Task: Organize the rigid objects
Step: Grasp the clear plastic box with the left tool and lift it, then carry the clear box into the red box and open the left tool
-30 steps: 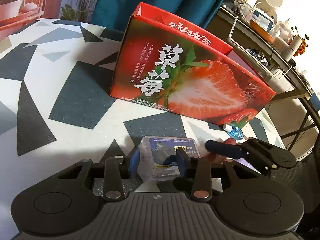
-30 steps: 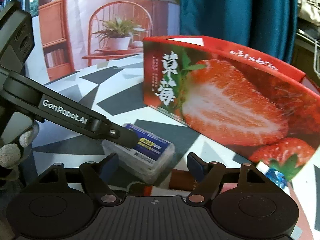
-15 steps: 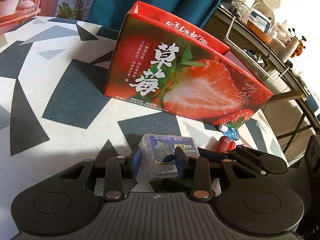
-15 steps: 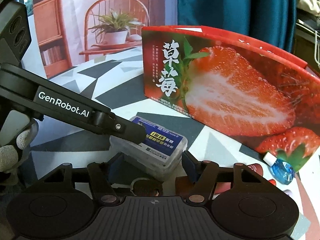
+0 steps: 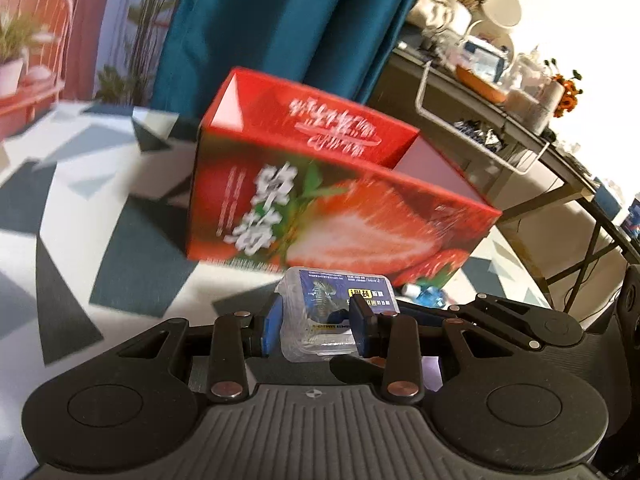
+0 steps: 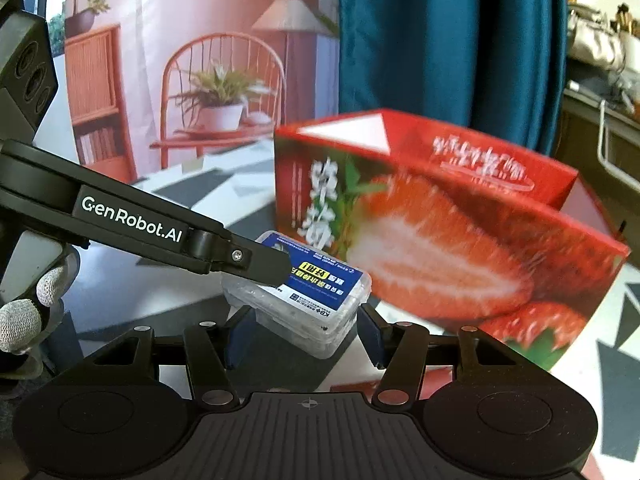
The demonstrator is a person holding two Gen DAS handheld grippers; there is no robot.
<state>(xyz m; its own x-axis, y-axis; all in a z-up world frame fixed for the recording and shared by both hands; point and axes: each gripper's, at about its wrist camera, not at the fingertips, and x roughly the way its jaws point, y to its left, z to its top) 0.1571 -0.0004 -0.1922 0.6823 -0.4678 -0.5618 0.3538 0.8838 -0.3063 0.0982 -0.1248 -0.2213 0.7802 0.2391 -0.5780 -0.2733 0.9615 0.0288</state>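
We hold the clear plastic case with blue label clamped in left gripper; right gripper spread apart beneath it. Open red strawberry-print cardboard box lies just ahead; case's long axis runs forward.

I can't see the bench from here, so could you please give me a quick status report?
Left gripper shut on clear plastic case, lifted. Right gripper open beneath it. Strawberry box open-topped just ahead, nothing between.
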